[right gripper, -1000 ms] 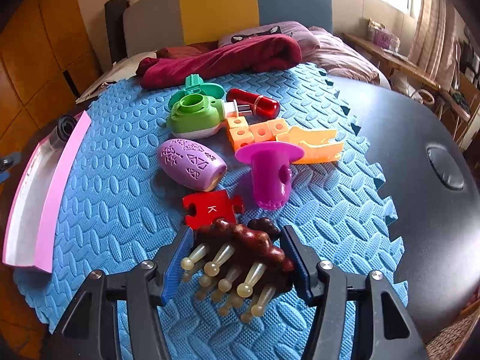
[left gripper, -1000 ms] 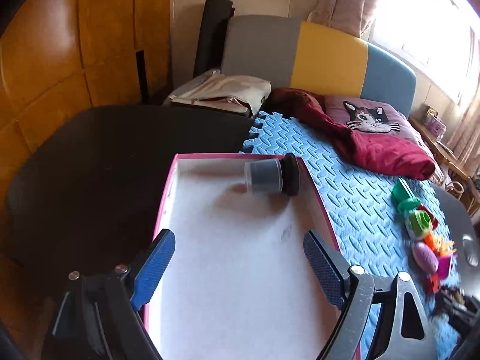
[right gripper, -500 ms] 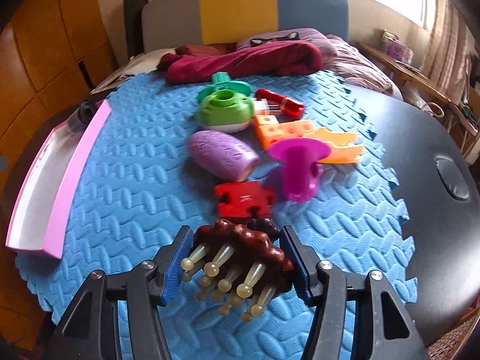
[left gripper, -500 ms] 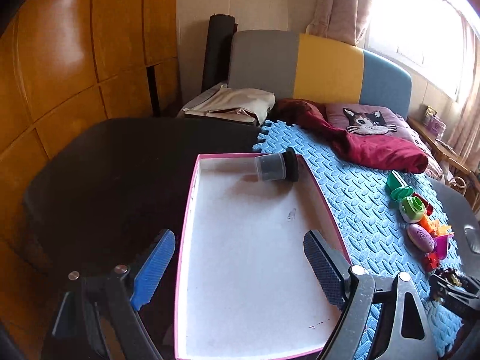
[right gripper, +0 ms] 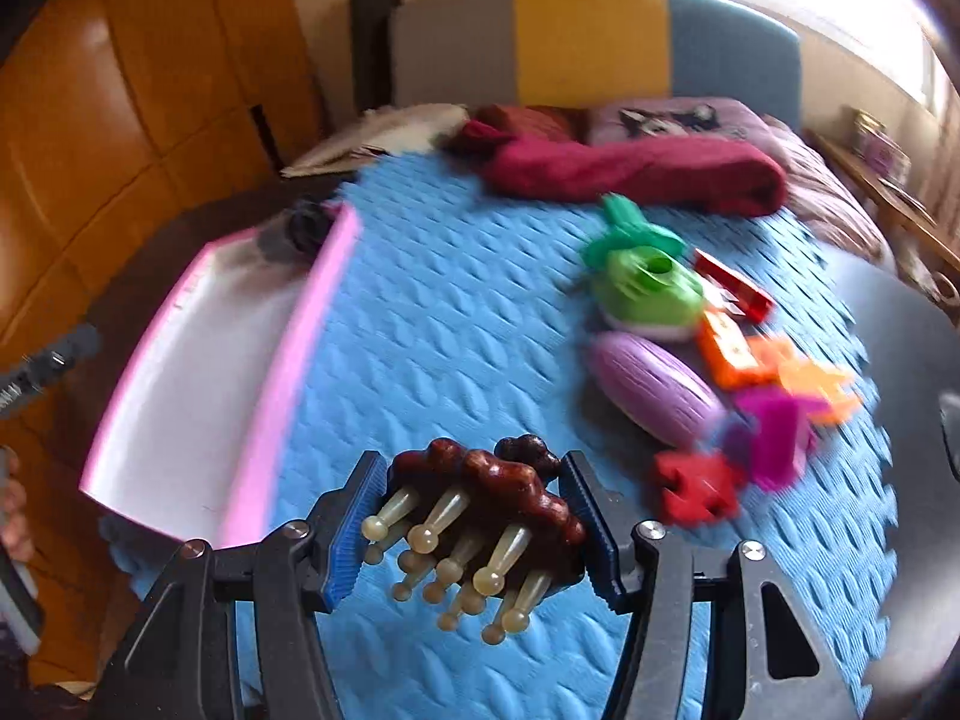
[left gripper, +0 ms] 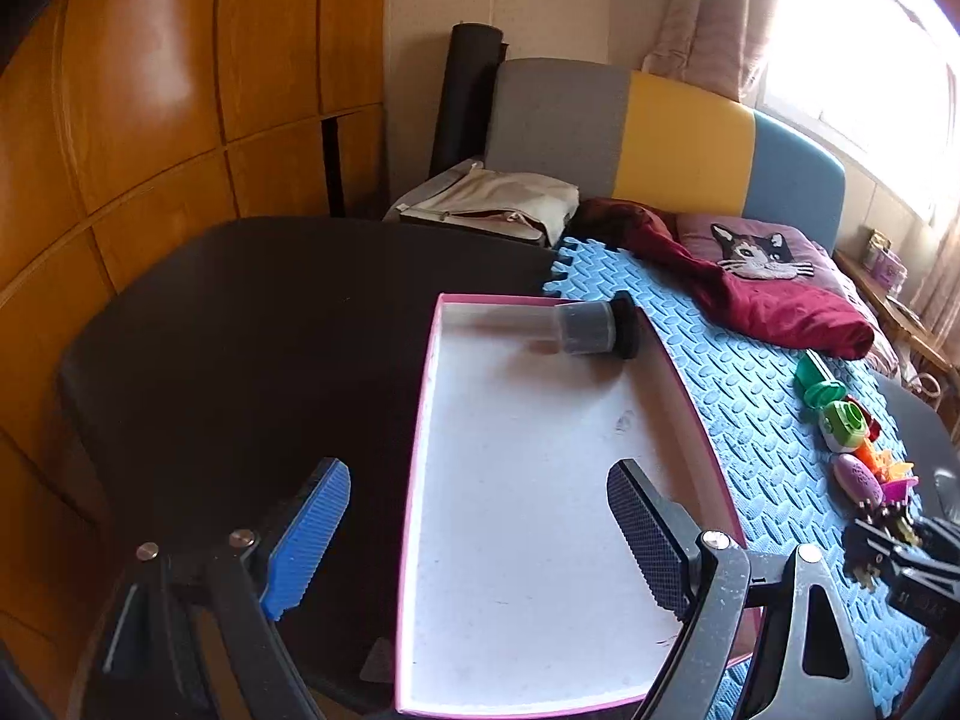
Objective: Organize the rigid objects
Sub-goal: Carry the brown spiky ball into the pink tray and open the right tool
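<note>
My right gripper (right gripper: 473, 471) is shut on a dark brown knobbly comb-like piece (right gripper: 480, 492) with beige round-tipped prongs, held above the blue foam mat (right gripper: 432, 324). A pink-rimmed white tray (right gripper: 282, 384) lies to its left. Over the near end of that tray (left gripper: 423, 420) my left gripper (left gripper: 477, 474) stands open with nothing between its fingers. A grey jar with a black lid (left gripper: 591, 330) lies on its side at the tray's far end. The right gripper (left gripper: 888, 546) shows at the right edge of the left wrist view.
Several toys sit on the mat's right part: a green piece (right gripper: 651, 288), a purple egg (right gripper: 651, 396), a red puzzle piece (right gripper: 696, 489), a magenta cup (right gripper: 774, 435), orange blocks (right gripper: 738, 354). A dark red cloth (right gripper: 636, 171) lies at the mat's far edge. A hand (right gripper: 12, 516) shows at left.
The right gripper has carried the brown piece left toward the tray; the toys now lie to its right. The left gripper has drawn back along the tray, still open.
</note>
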